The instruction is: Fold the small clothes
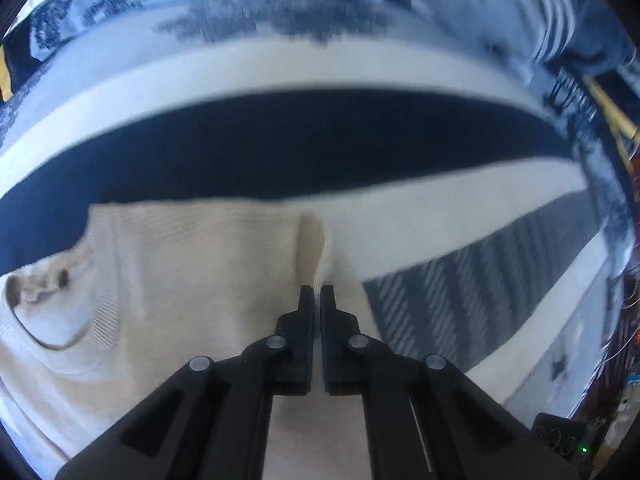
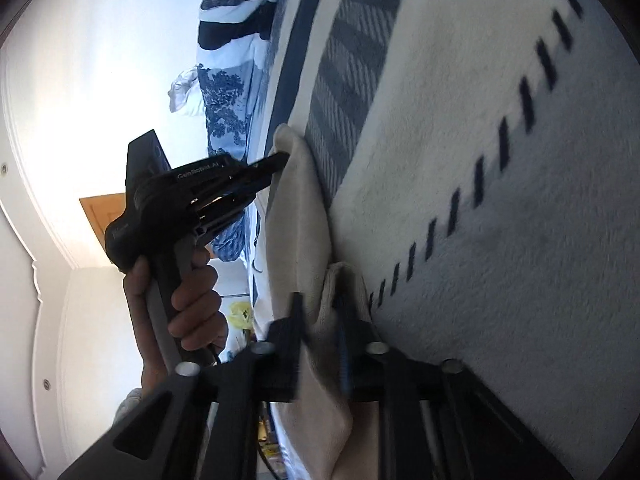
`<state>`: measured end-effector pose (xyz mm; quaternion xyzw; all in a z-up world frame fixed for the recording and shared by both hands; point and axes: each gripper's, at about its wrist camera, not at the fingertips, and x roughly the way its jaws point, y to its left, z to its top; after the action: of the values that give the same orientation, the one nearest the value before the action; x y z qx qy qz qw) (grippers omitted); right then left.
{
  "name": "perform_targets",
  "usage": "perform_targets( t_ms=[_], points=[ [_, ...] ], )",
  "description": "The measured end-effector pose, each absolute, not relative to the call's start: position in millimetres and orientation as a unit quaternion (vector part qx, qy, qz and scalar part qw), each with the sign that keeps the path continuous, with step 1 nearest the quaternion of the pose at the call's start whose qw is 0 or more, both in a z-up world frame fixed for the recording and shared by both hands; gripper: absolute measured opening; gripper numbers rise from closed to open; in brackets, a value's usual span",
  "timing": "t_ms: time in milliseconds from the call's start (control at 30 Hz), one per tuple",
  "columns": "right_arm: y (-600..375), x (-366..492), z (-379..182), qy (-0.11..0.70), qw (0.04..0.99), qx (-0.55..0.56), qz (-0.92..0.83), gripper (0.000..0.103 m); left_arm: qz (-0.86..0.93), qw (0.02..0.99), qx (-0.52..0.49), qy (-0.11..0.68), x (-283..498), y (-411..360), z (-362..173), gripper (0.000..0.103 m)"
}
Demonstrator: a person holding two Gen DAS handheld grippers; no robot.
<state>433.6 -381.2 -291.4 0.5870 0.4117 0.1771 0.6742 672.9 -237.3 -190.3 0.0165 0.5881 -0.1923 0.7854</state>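
A cream knit garment (image 1: 180, 280) lies flat on the bed, its ribbed neckline (image 1: 60, 332) at the left. My left gripper (image 1: 317, 292) points steeply down and is shut on a raised fold at the garment's right edge. In the right wrist view, which is rolled sideways, the same cream garment (image 2: 296, 220) runs from the left gripper (image 2: 280, 160), pinching its far end, to my right gripper (image 2: 320, 300). The right gripper's fingers are closed on a bunched edge of the cloth. A person's hand (image 2: 192, 304) holds the left gripper's handle.
The bed cover has a white fluffy part (image 2: 480, 200) with dark dashes, a grey striped band (image 1: 480, 272) and a navy stripe (image 1: 280, 148). Blue-and-white patterned bedding (image 2: 224, 108) is piled beyond. A wooden door (image 2: 104, 216) and white walls lie farther off.
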Motion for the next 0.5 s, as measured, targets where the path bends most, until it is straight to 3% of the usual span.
perform_targets(
  t_ms=[200,333,400,467,500],
  points=[
    [-400,416,-263,0.362,0.733,0.564,0.120,0.007,-0.187,0.802,-0.017,0.567,686,-225,-179,0.003],
    [-395,429,-285,0.403,0.715,0.559,0.119,0.011,-0.172,0.795,0.005,0.582,674,-220,-183,0.004],
    [-400,425,-284,0.398,0.715,0.561,0.125,0.022,-0.186,0.809,-0.013,0.557,650,-196,-160,0.008],
    [-400,425,-274,0.395,0.735,0.538,0.124,0.035,-0.191,0.817,-0.033,0.543,614,-157,-138,0.029],
    [-399,425,-267,0.393,0.748,0.521,0.121,0.042,-0.182,0.824,-0.031,0.535,590,-135,-128,0.033]
  ],
)
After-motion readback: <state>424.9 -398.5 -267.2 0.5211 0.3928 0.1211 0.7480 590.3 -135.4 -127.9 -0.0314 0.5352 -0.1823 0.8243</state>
